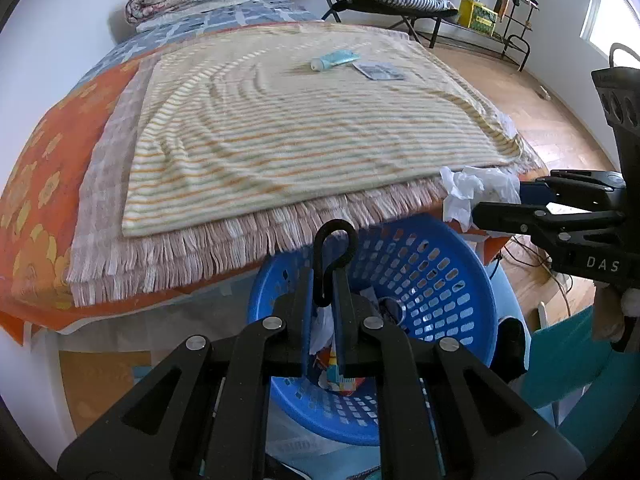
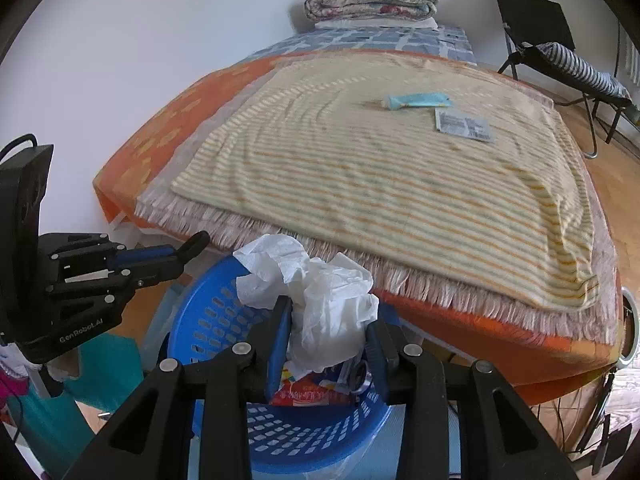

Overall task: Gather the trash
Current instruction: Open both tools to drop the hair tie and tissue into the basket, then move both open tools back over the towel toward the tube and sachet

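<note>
Over basket (image 2: 208,320): right tool (image 2: 328,344) clamps tissue (image 2: 320,296).

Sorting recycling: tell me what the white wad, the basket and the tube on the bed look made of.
White wad: thin tissue paper, matte, crumpled into soft folds.
Basket: moulded blue plastic, slightly glossy, with rows of punched slots.
Tube: probably soft plastic, pale blue and smooth; too small to be sure.

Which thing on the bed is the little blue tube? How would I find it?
Look at the bed's striped yellow blanket. Far from the blue basket, two small things lie side by side. The tube is the light turquoise one with a pale cap, rounded and long, while its neighbour is a flat grey printed packet.
</note>
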Demonstrator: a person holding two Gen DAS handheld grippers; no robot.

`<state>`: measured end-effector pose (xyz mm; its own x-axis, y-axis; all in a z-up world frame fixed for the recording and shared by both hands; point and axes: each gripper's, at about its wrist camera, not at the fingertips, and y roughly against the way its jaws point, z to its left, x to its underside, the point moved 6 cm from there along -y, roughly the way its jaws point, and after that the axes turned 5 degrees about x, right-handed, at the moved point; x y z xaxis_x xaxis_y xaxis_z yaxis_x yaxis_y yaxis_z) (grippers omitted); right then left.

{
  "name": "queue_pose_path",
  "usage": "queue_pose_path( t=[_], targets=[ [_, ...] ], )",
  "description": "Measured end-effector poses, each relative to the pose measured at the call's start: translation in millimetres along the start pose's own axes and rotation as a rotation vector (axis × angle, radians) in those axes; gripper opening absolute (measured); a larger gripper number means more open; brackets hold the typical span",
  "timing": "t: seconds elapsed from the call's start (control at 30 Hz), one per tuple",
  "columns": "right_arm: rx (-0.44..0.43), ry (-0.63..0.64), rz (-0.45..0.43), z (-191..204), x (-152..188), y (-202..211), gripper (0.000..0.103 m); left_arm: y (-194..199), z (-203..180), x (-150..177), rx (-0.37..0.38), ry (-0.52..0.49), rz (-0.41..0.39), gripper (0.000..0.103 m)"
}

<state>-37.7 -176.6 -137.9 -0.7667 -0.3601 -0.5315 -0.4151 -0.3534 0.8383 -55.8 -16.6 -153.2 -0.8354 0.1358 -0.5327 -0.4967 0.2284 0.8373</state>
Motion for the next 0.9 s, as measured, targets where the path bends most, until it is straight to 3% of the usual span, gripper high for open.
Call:
queue_pose_path(
  t=[0.5,0.6,0.73,0.87,0.9],
  targets=[
    [-0.003,0.008,0.035,4.8,11.5,-9.6,0.041,-7.8,-4.6,11.3,0.003,-0.01,0.032,0.009],
    [-0.001,0.007,0.035,4.7,12.5,-10.2,0.053,-8.4,-3.6,10.8,-0.001,-0.008,0.03,0.024],
    [0.0,0.006,0.037,5.0,12.8,-10.8,0.056,-8.7,-2.4,11.0,-0.009,-0.007,0.028,0.025],
    [0.006,-0.001,0.033,3.0,11.8,-9.9,0.067,-8.2,-0.1,10.4,-0.017,-0.002,0.022,0.05],
    [0.009,-0.003,0.032,2.5,11.5,-9.5,0.068,-7.6,-0.1,10.5,-0.018,-0.003,0.019,0.05]
  ],
)
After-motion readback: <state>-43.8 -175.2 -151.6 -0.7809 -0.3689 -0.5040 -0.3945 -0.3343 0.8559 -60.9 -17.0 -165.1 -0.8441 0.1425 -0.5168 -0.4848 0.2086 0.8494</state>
